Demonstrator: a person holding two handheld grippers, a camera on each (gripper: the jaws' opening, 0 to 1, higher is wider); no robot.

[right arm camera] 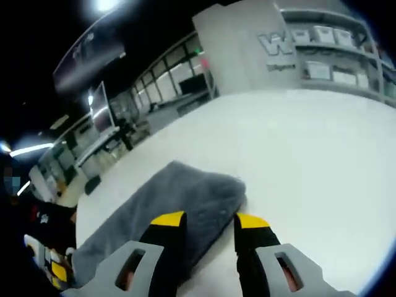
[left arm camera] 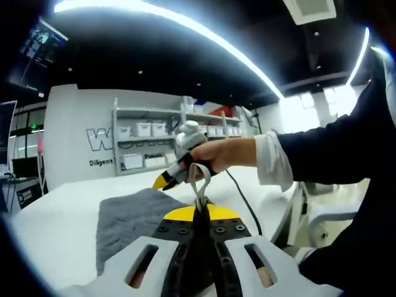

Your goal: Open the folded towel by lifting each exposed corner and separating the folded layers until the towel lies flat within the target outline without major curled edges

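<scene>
Towel (right arm camera: 167, 207) position is what matters here: it's a folded grey bundle lying on the white counter (right arm camera: 322, 161), and in the right gripper view its long axis runs diagonally, from the lower left up to a rounded end right in front of the right gripper (right arm camera: 210, 224). That gripper's jaws are spread apart, one yellow tip over the fabric and the other off its edge above bare counter, so it looks like the nearer one for a first grab. Can't tell if it's actually touching cloth. In the left gripper view, the left gripper (left arm camera: 197, 213) has its jaws together on nothing I can make out, with the towel ahead and left of it.
</scene>
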